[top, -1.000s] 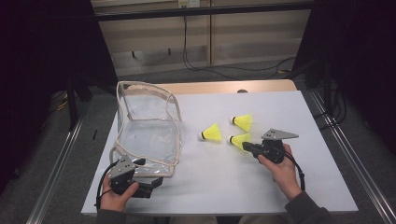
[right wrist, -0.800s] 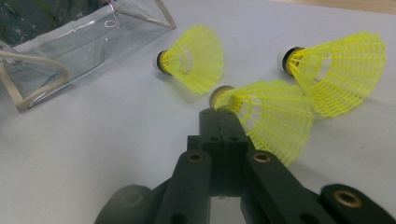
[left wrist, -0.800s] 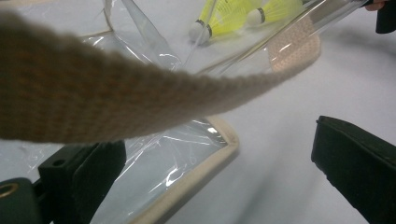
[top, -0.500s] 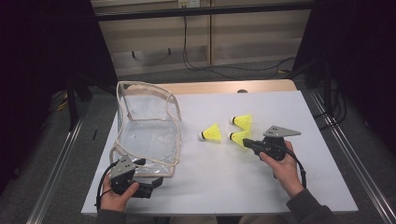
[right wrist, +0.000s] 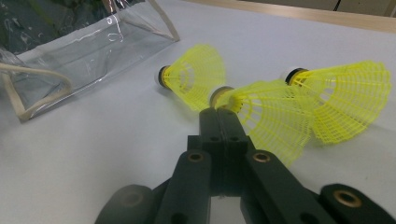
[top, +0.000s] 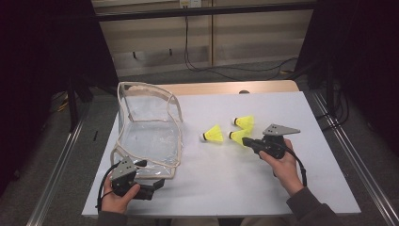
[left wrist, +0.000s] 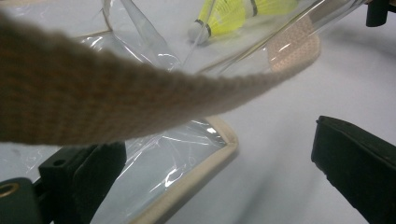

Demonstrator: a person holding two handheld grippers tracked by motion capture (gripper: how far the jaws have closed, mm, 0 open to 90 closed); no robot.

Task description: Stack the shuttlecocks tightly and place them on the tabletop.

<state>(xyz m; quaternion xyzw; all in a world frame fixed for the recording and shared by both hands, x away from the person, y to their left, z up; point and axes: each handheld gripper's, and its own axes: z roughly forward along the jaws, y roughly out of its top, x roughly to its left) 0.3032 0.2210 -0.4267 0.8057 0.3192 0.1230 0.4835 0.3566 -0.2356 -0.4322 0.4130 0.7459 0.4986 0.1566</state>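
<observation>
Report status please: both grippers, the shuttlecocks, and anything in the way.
Right gripper shut, tips at nearest shuttlecock. Left gripper open at clear bag edge. Three shuttlecocks on table. Nothing blocking.

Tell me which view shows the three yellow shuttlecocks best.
The right gripper view: the shuttlecocks lie close, with their mesh skirts clear. The high view shows them small on the table. The left gripper view shows them partly, through the clear bag.

Glossy clear plastic bag (top: 150,132) with woven cloth trim; yellow plastic mesh shuttlecocks (right wrist: 275,116); matt white table (top: 226,179).

tool (top: 246,141): black jaws | grey plate | black cable | dark sleeves
</observation>
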